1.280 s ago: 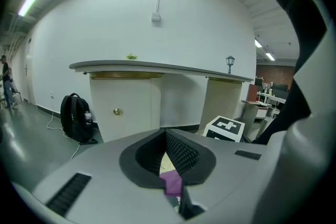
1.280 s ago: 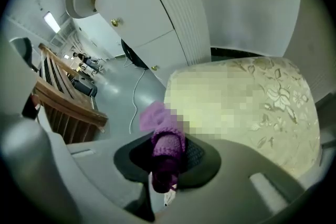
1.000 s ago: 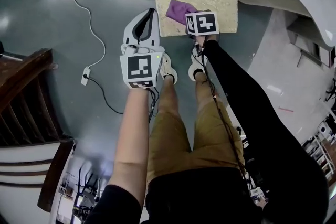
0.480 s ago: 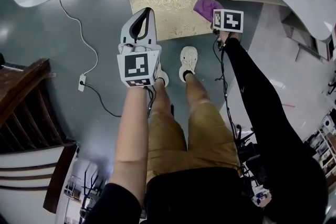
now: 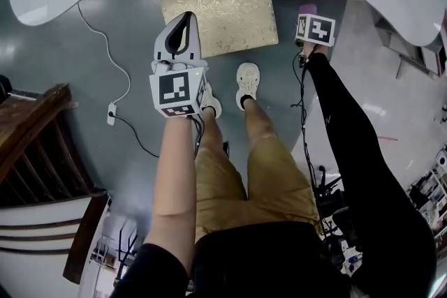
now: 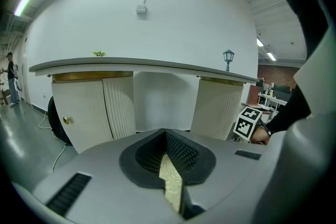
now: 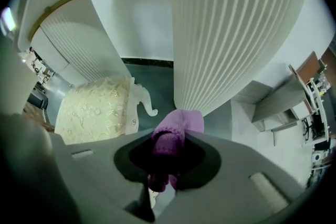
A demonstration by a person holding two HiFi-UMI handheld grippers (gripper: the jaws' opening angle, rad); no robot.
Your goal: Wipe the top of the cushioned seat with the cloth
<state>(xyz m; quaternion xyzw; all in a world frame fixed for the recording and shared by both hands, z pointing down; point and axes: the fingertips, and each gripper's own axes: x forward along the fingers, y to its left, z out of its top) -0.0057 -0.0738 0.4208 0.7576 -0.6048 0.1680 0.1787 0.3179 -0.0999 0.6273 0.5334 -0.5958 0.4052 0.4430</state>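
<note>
Left claw clenched, nothing between its jaws, held above the left front part of the gold cushioned seat. Right claw grasping the purple cloth, off the seat's right edge, near the white fluted cabinet.

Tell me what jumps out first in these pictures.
The gold-patterned cushioned seat on the grey floor draws the eye first. Next, the purple cloth clamped in the right claw, off the seat's right side beside a ribbed white pillar. The left claw hangs shut and empty by the seat's left edge.
</note>
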